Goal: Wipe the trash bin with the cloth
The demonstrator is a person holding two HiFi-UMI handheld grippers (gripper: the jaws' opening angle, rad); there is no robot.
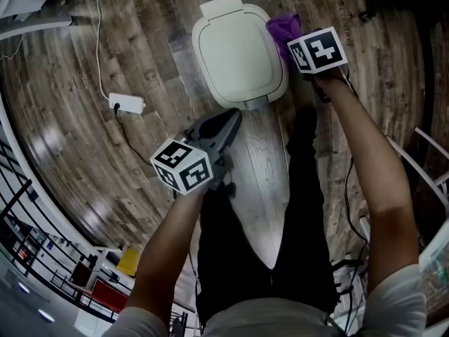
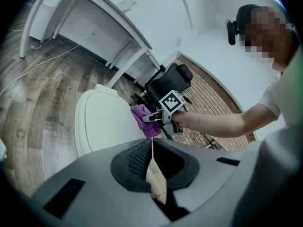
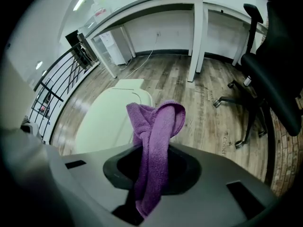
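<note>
A wood-plank floor [image 1: 77, 139] in grey and brown tones stretched under both tongs, catching a pale sheen of light. Left of the left tongs [image 1: 231, 118], a white power strip [image 1: 127, 104] sat on the planks. Ahead of the right tongs [image 3: 150, 157] stood a white desk [image 3: 195, 37] with a grey top, set against a white wall [image 3: 170, 30]. To the right of those tongs was a black office chair [image 3: 267, 65] on castors, beside a patch of reddish brick flooring [image 3: 288, 145]. Far to their left ran a black railing [image 3: 57, 86], and above it a strip light [image 3: 81, 1] glowed on the ceiling.
</note>
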